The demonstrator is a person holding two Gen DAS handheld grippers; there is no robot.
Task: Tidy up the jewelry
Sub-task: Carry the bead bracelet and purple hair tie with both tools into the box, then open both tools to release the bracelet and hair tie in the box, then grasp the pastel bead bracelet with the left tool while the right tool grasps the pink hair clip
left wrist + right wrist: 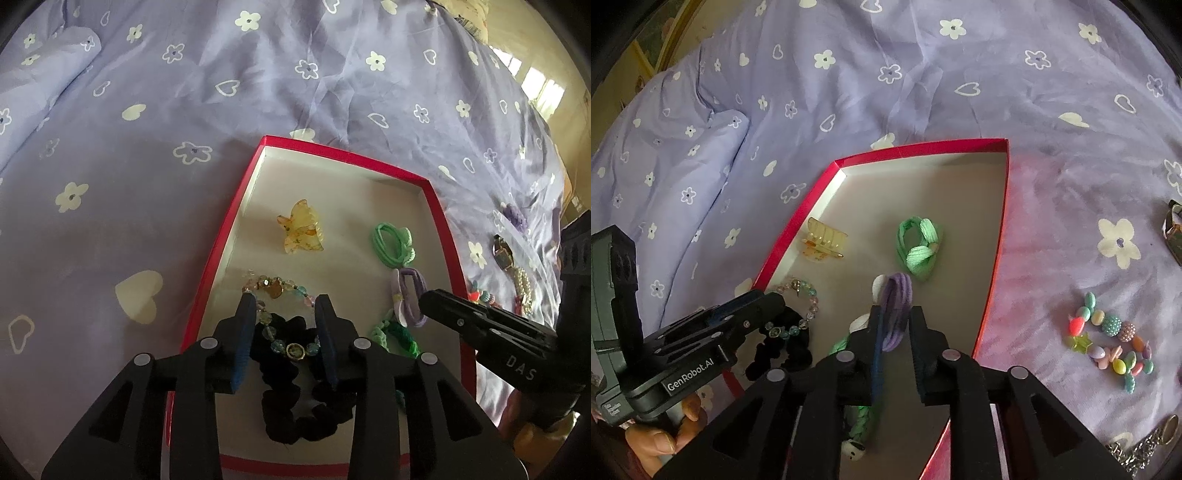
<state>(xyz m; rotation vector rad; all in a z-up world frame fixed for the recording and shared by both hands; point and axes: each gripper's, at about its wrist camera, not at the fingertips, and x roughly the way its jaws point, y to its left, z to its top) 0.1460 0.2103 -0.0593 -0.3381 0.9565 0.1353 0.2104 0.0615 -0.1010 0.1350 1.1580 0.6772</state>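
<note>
A red box (236, 206) with a white inside lies on the bed; it also shows in the right wrist view (999, 236). In it are a yellow hair claw (301, 232), a green hair tie (393, 242), a beaded bracelet (277, 291) and a black scrunchie (295, 410). My left gripper (286, 306) is open over the bracelet and scrunchie. My right gripper (895, 314) holds a purple hair tie (897, 306) between its fingers, just above the box floor. In the left wrist view the purple tie (410, 295) sits at the right gripper's tip.
On the purple flowered bedsheet (923, 92) right of the box lie a colourful bead bracelet (1112, 339), a watch (503, 253), a pearl string (524, 291) and a chain (1137, 446). A green braided tie (860, 421) lies in the box under my right gripper.
</note>
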